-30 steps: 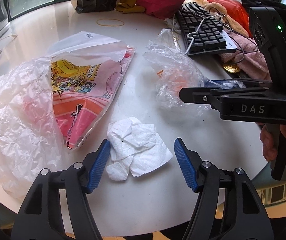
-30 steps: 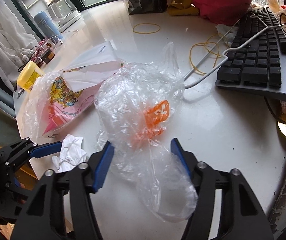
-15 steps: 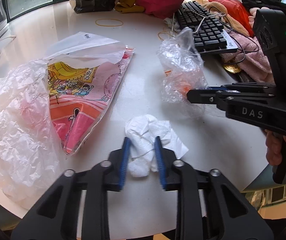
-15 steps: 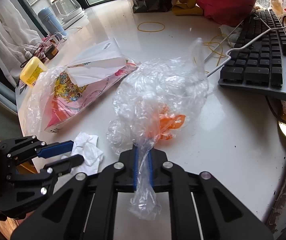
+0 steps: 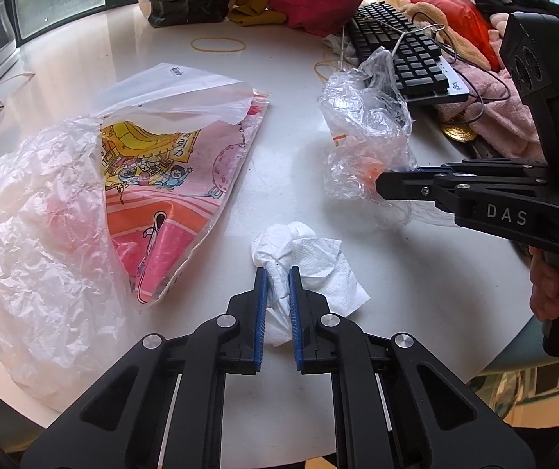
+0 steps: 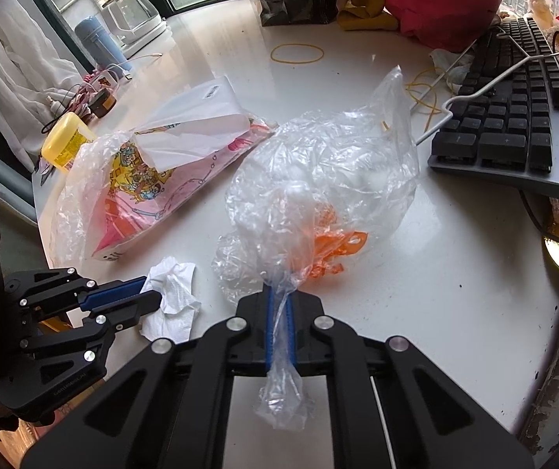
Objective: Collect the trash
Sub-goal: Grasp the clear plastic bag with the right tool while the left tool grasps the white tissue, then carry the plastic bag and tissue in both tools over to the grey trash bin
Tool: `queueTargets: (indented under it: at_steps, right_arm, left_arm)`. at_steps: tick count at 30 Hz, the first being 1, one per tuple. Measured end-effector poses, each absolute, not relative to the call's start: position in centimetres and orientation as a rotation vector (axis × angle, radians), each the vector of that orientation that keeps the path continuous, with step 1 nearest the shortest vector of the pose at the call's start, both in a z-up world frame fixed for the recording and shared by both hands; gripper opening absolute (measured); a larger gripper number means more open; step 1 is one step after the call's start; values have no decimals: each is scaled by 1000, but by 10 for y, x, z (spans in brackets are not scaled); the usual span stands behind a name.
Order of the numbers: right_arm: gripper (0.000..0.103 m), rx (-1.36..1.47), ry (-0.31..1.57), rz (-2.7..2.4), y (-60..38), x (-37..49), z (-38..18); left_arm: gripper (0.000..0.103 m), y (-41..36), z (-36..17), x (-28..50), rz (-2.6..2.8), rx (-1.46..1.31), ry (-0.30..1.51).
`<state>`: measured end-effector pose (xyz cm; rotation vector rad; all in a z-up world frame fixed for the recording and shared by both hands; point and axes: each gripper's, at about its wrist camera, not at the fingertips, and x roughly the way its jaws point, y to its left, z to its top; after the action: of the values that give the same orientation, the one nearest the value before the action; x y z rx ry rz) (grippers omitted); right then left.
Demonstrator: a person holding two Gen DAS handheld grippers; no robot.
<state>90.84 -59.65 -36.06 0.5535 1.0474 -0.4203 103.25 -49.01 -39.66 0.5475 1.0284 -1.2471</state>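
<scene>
While the left tool [image 5: 277, 273] is closing, pads pinching the crumpled tissue [image 5: 307, 258] on the white surface [image 5: 287, 148], the right tool [image 6: 278, 297] clamps the clear plastic bag [image 6: 326, 179], just right of that tissue, keyboard [image 6: 514, 117] beyond.

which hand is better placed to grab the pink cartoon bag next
Left, probably. The pink cartoon bag lies just beside the left gripper, though its jaws are closing on the crumpled tissue. The right gripper sits farther off, clamping the clear plastic bag.
</scene>
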Motion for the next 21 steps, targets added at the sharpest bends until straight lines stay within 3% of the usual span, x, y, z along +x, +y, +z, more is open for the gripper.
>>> queueTargets:
  at_steps: [13,21]
  right_arm:
    - [7,561,1027,-421,-596,903,-346]
    - [7,583,982,-465,-597,887,-302]
  left_arm:
    - [4,-490,-376,1033,-1255,555,1009]
    - [4,-495,-327,1024,-1308,595,964]
